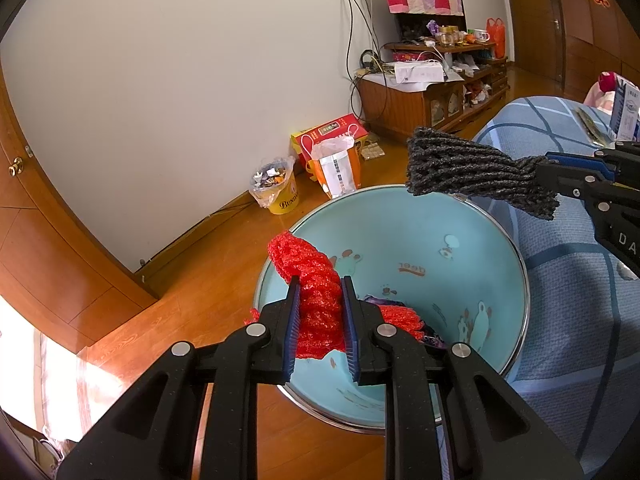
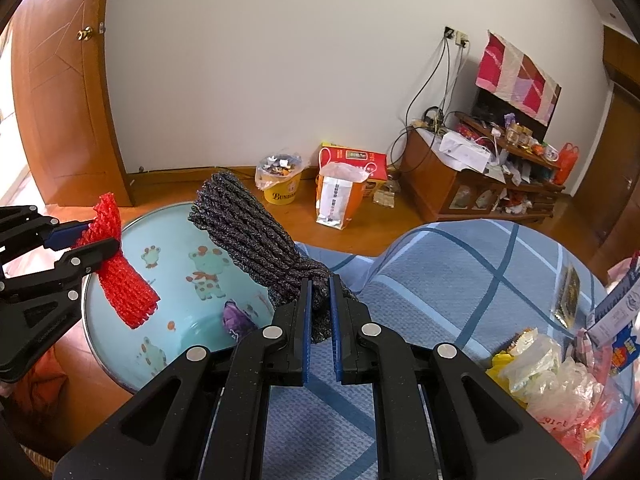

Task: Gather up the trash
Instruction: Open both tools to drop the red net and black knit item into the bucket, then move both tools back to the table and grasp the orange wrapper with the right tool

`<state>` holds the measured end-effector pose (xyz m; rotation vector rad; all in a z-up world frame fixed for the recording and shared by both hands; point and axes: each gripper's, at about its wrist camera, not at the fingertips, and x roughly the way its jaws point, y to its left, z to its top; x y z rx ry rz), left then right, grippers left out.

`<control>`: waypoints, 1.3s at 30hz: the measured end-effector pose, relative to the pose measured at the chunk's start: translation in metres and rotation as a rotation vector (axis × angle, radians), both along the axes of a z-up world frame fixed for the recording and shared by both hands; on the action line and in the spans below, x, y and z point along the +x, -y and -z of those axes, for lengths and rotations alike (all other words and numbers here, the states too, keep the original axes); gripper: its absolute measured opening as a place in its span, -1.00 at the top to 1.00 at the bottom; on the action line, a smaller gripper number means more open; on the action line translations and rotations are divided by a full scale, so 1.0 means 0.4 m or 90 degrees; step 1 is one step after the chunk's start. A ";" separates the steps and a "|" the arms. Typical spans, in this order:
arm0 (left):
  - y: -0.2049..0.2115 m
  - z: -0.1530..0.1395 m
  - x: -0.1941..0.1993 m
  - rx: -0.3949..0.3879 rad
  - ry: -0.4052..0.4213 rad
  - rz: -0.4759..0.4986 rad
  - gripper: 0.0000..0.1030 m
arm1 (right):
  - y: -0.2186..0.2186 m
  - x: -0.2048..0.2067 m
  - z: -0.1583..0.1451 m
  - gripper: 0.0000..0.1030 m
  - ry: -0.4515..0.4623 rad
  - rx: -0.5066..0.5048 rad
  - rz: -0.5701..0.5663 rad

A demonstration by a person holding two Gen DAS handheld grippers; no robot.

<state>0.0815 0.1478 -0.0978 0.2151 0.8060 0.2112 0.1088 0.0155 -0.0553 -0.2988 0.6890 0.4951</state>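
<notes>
The left gripper (image 1: 320,316) is holding a red foam net (image 1: 316,292) over the blue basin (image 1: 460,240), jaws clamped on its middle. The right gripper (image 2: 320,312) is pinching a grey foam net (image 2: 248,232) near one end, jaws pressed together on it — the free end is hanging over the basin's far rim beside the bed (image 2: 460,272).

Judgement: both nets are due for release into the basin. The red one is sitting well inside the rim and should drop cleanly. The grey one is riding close to the edge — carrying it further over the bowl before parting the jaws would be advisable. More wrappers (image 2: 552,376) are lying on the bed.
</notes>
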 end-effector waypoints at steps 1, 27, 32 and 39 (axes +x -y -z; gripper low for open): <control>0.000 0.000 0.000 0.001 0.000 0.000 0.61 | -0.001 0.000 0.000 0.82 0.000 0.000 -0.001; 0.130 0.027 -0.025 -0.040 -0.004 0.070 -0.30 | 0.255 -0.105 -0.063 0.06 0.028 0.024 0.093; 0.227 0.032 -0.020 -0.044 -0.008 0.121 -0.30 | 0.491 -0.160 -0.080 0.02 0.042 0.033 0.226; 0.377 0.031 -0.008 -0.052 -0.007 0.184 -0.30 | 0.756 -0.162 -0.020 0.02 -0.004 0.023 0.409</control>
